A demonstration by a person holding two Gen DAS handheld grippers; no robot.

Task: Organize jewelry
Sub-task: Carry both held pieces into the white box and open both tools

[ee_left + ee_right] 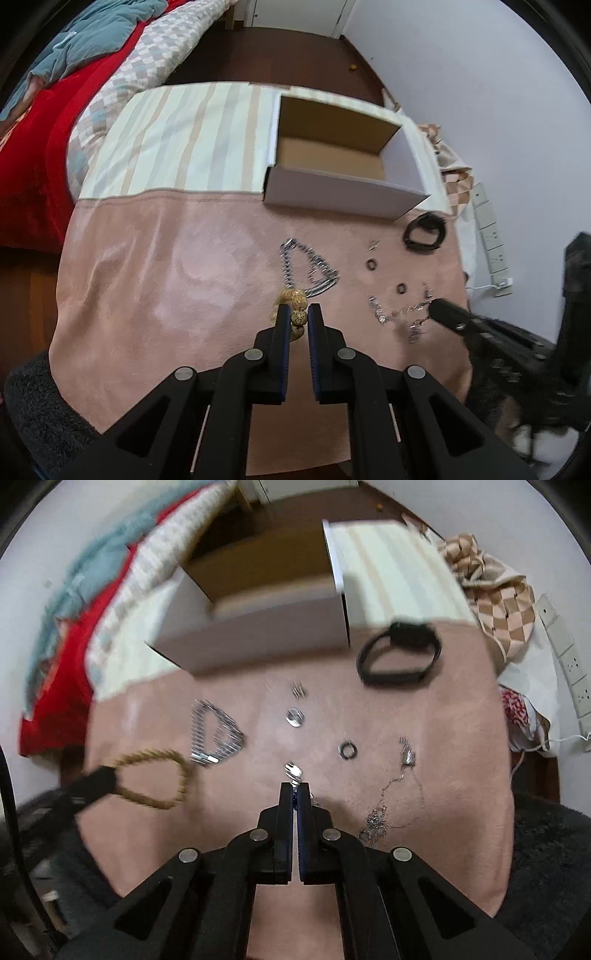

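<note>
Cloth under the gripper (298,314): pink, matt, velvety (166,277)
Box ahead: matt cardboard (332,188)
Chain: shiny metal (310,269)
Beads: speckled wood (297,315)
Gripper: matt black plastic

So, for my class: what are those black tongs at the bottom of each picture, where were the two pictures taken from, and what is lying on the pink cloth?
They are hand-held two-finger grippers, one in each of a person's hands, each with a camera looking along its fingers. In the left camera's picture the left gripper is shut on a brown wooden-bead bracelet. In the right camera's picture the right gripper is shut on a small silver piece; what it is I cannot tell. On the pink cloth lie a silver link chain, a black strap band, small rings and a thin silver necklace. Behind stands an open white cardboard box, empty as far as shows.
</note>
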